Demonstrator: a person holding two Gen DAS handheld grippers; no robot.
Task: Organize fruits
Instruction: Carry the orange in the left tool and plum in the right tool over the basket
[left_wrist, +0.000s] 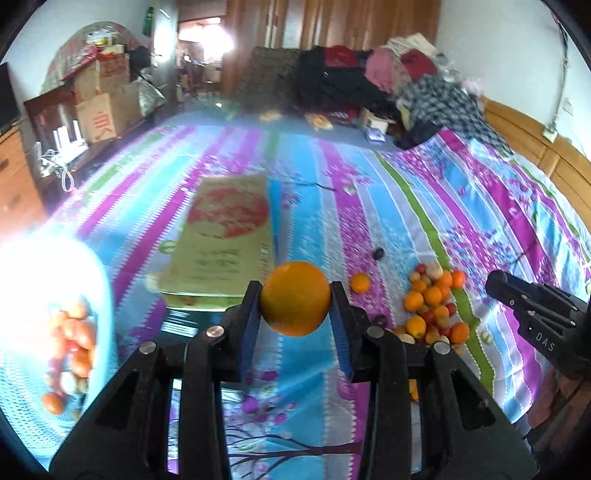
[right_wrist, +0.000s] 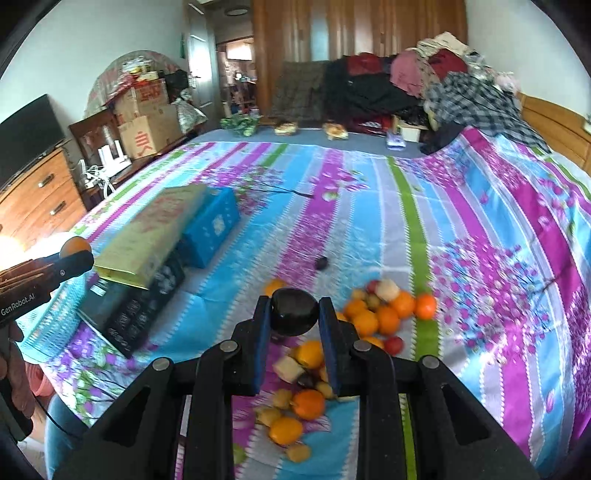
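Note:
My left gripper (left_wrist: 295, 299) is shut on an orange (left_wrist: 294, 297) and holds it above the striped bedspread. A pale blue bowl (left_wrist: 22, 373) with several small fruits sits at the lower left of the left wrist view. My right gripper (right_wrist: 294, 317) is shut on a dark plum (right_wrist: 294, 312) above a pile of oranges and small fruits (right_wrist: 384, 314). The same pile shows in the left wrist view (left_wrist: 434, 302), with the right gripper's body (left_wrist: 535, 314) beside it. The left gripper (right_wrist: 75, 248) with its orange shows at the left of the right wrist view.
Stacked boxes lie on the bed: a tan one (right_wrist: 151, 236), a blue one (right_wrist: 212, 230) and a dark one (right_wrist: 136, 306). A lone dark plum (right_wrist: 321, 263) lies mid-bed. Clothes (right_wrist: 424, 85) are heaped at the far end. A dresser (right_wrist: 40, 199) stands left.

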